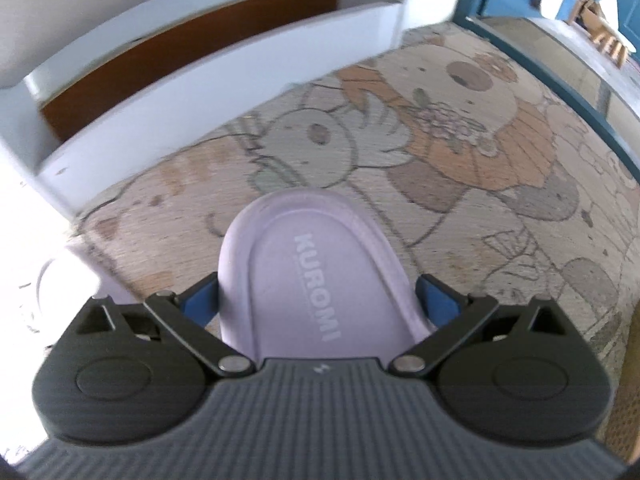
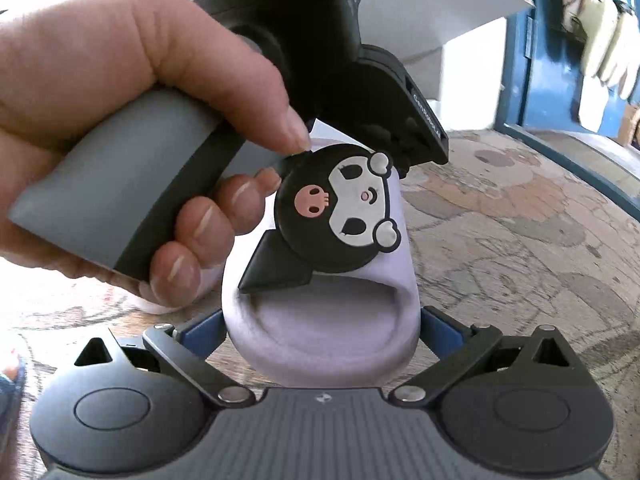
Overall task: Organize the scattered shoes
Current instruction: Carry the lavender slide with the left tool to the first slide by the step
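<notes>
My left gripper (image 1: 318, 300) clamps a lilac slipper (image 1: 304, 276) by its sides, its front hidden under the tool; my right gripper (image 2: 320, 330) clamps a second lilac slipper (image 2: 320, 320), toe hidden behind my hand (image 2: 132, 120). Beyond both slippers lies a cartoon rug (image 1: 460, 168), then a blurred white shelf (image 1: 224, 64)

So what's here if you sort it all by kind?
Lilac Kuromi slippers: 2
Grippers: 2, left gripper and right gripper, each clamping one slipper
Cartoon rug: 1
White shelf: 1
Total: 6
</notes>
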`<state>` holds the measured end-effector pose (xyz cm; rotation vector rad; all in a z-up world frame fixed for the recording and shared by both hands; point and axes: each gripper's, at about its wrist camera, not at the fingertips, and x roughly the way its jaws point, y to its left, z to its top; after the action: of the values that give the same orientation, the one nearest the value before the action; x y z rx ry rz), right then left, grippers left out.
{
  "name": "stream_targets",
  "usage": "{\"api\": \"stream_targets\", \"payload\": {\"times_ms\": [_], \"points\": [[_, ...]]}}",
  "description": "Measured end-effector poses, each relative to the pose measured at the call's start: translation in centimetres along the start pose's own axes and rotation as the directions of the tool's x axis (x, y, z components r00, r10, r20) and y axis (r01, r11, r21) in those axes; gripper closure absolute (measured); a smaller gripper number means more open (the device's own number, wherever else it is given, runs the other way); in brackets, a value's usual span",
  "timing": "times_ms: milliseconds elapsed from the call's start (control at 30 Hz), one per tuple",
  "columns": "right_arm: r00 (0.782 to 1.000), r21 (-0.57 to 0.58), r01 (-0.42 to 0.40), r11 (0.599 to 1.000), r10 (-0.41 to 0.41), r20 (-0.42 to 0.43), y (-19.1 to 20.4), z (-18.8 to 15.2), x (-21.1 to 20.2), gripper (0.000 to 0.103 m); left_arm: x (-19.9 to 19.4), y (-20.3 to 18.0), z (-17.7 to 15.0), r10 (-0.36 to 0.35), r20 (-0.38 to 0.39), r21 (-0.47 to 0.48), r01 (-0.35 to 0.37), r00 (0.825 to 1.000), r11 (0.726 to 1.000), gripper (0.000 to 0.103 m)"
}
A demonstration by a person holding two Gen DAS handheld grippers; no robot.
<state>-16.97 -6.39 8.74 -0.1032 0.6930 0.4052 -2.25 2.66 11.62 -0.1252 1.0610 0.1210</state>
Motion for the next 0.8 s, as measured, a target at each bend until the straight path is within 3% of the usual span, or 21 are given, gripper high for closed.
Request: {"api": "stream_targets", "payload": {"times_ms": [333,567,800], "points": [[0.991,-0.105,-0.125,0.987,0.130,0.039,5.4,1.4,-1.7,0.001,-4.8,7.7,-1.9,0.072,0.059,-0.126,-0.064,0.996,0.990,0.002],[0.967,-0.218,-0.234,0.947,0.249,0.045,10.2,2.8,-1.8,0.001,-7.5,13.8,-3.1,0.131,0.084,-0.236,-0.108,0.988,0.966,0.002],[0.927,-0.339,-0.364,0.868,0.372,-0.042,15.7,3.5,0.4,0.001,-7.1,22.2,-5.3,0.202,0.019,-0.415,-0.176,0.979,0.893,0.002]]}}
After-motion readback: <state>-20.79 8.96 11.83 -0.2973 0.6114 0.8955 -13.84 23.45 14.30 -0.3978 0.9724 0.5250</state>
